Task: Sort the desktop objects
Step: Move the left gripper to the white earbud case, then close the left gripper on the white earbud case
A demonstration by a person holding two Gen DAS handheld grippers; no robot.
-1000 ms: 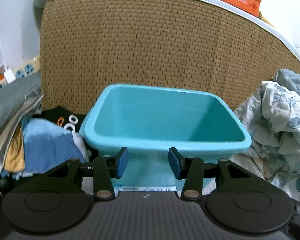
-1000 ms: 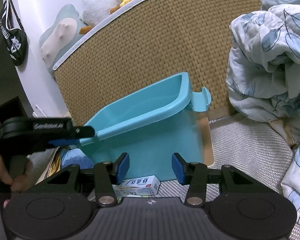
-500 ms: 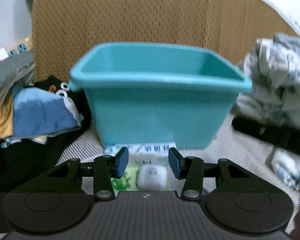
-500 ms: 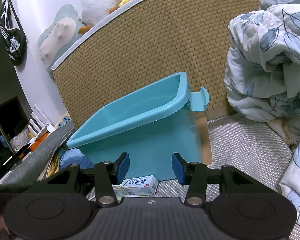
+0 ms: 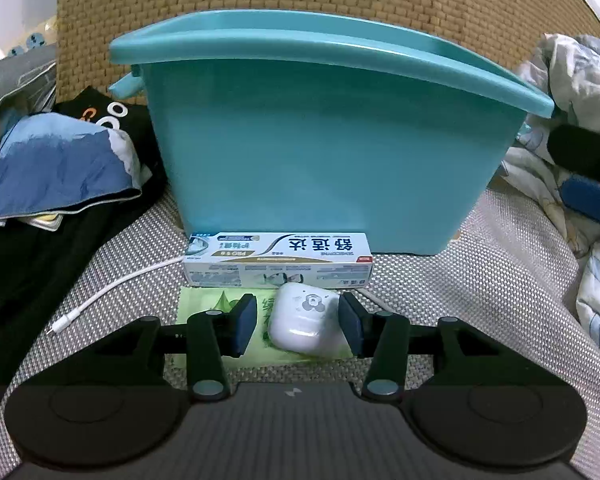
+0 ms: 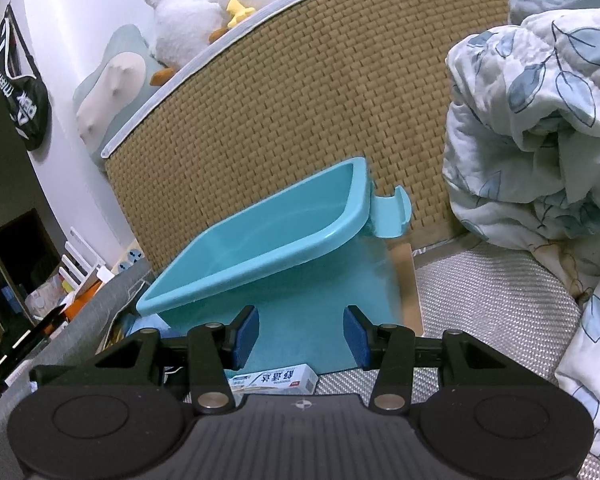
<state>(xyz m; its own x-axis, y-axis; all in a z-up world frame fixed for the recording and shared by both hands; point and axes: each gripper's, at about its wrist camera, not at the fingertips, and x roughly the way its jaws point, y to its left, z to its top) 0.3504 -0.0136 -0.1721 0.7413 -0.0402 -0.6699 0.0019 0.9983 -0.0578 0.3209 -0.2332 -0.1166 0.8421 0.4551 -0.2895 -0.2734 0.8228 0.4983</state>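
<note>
**A:** What has changed in the left wrist view?

**B:** A second ago it looked into the teal rectangular plastic tub [image 5: 328, 140]. Now it has dropped low to the grey woven mat [image 5: 480, 280]. The left gripper [image 5: 298, 324] has its jaws spread around a small white rounded earbud case [image 5: 304, 320] that lies on a flat green packet [image 5: 216, 304]. The right pad touches or nearly touches the case; the left pad stands apart.

**A:** What else is near?

**B:** A white toothpaste carton [image 5: 278, 258] lies just behind, against the tub's front wall, and a white charging cable [image 5: 112, 288] trails left.

**A:** And the right gripper [image 6: 302, 338]?

**B:** Unmoved, jaws spread and empty, held higher, facing the tub's end.

**A:** So what does that mean?

**B:** Probably the case gets picked first, once the jaws close.
</note>
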